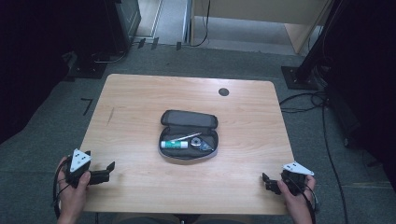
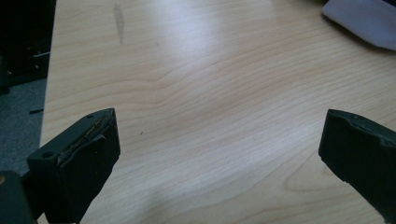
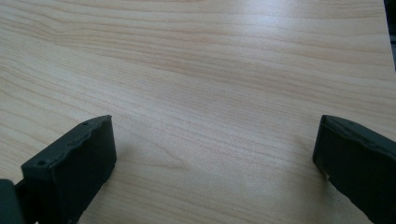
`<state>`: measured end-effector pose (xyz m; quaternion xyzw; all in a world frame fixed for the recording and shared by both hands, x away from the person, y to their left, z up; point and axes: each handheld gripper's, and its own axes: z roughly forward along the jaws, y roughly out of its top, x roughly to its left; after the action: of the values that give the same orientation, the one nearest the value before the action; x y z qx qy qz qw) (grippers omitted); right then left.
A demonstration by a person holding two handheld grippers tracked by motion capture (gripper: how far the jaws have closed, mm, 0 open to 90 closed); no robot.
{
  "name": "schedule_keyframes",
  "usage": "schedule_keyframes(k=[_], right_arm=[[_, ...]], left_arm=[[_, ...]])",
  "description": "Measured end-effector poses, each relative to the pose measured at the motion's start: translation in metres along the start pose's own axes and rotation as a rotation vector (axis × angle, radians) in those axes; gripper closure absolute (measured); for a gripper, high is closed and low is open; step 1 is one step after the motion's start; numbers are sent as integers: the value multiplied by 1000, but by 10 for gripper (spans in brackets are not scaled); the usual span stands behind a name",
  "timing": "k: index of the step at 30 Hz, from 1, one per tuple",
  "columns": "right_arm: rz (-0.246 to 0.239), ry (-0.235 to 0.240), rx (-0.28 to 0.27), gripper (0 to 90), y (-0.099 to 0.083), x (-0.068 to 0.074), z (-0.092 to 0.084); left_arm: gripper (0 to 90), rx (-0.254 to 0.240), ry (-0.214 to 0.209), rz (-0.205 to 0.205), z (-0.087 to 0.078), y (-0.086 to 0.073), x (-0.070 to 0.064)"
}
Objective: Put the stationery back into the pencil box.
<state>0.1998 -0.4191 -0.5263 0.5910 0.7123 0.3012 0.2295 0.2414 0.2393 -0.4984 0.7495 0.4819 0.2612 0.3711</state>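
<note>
At table [image 1: 135,100] centre: open pencil case [image 1: 188,122], long axis left-right, holding glue stick [image 1: 174,144]. Left gripper [image 1: 103,173] and right gripper [image 1: 268,183], jaws spread, empty, flank it near the front edge, about equally distant.

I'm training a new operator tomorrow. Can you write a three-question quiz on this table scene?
1. True or false: the pencil case lies open on the table.
2. Which lies in the case's left part: A) the white tube, B) the tape roller?
3. How do the jaws of the left gripper and right gripper stand?

Key
1. True.
2. A.
3. Both wide apart, holding nothing, over bare wood.
</note>
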Motion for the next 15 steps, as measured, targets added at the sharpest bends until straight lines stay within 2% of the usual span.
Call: schedule_keyframes(k=[10, 15], right_arm=[[0, 0, 0, 0, 0, 0, 0], [0, -2, 0, 0, 0, 0, 0]], left_arm=[[0, 35, 52, -34, -13, -18, 23], [0, 66, 71, -35, -16, -24, 33]])
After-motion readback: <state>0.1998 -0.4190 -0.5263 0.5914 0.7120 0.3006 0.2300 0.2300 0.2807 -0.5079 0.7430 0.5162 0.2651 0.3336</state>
